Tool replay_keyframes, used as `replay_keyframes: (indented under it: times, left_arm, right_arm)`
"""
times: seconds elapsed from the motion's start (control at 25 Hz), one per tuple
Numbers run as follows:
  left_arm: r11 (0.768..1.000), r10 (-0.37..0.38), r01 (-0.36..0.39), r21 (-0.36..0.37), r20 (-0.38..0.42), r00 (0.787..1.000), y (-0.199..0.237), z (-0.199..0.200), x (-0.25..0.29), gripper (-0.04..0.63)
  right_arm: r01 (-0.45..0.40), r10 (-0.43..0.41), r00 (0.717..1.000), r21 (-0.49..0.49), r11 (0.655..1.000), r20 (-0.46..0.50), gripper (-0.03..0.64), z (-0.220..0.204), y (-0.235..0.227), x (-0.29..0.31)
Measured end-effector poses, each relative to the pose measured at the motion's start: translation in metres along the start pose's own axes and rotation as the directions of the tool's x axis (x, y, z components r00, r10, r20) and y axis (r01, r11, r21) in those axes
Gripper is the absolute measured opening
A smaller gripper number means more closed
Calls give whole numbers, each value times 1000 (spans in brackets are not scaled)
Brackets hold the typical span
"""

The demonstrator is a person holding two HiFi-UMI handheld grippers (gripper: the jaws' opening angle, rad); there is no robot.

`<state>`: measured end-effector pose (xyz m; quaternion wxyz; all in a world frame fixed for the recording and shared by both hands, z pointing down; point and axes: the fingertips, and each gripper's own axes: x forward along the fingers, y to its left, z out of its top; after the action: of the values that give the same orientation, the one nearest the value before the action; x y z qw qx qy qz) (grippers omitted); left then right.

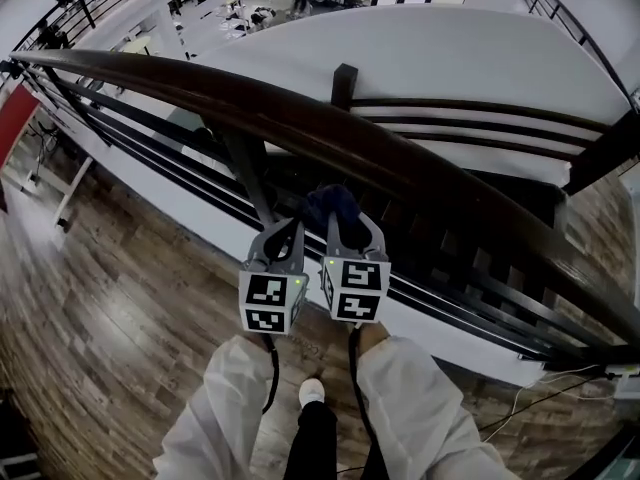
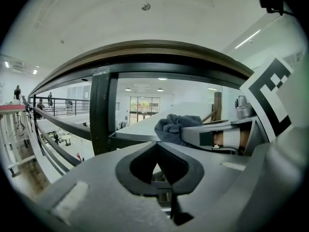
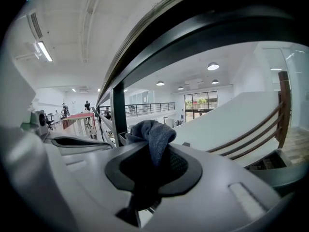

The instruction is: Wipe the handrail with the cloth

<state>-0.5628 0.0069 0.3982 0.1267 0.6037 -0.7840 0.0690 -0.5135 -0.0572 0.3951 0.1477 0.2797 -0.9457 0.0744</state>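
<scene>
Cloth (image 3: 153,134) (dark blue, bunched) is pinched between the jaws of the right gripper (image 1: 347,230), with a tuft left sticking out past the tips. It is held below the dark wooden handrail (image 1: 300,118), level with the black bars. The left gripper (image 1: 285,236) is held just beside the right, its jaws pressed together on nothing. A black post (image 1: 245,173) is seen beyond it, and white sleeves (image 1: 225,398) above a wood floor (image 1: 110,308).

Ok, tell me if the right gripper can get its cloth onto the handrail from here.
Probably yes. The right gripper, shut on the cloth, sits just below the handrail with only open air between them. The black post stands off to its left, so lifting up looks unobstructed.
</scene>
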Motion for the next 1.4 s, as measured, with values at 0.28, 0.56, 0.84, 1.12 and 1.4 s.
replay_keyframes:
  times: [0.28, 0.56, 0.84, 1.12, 1.4]
  left_arm:
    - [999, -37, 37, 3, -15, 999, -51, -3, -2, -2]
    - [996, -84, 85, 16, -23, 996, -99, -1, 3, -2]
    - [989, -145, 145, 32, -22, 989, -153, 5, 11, -2]
    - [976, -210, 212, 52, -41, 977, -214, 5, 16, -2]
    - [957, -281, 284, 66, -46, 958, -277, 7, 19, -2]
  right_arm:
    - [49, -49, 999, 21, 999, 2, 67, -12, -48, -47]
    - [97, -97, 995, 59, 994, 0, 67, -21, -90, -82]
    - [161, -162, 987, 74, 984, 5, 67, -30, -137, -123]
    - [223, -224, 975, 88, 971, -7, 67, -42, -187, -166]
    - [289, -290, 957, 120, 950, -6, 67, -52, -236, -210]
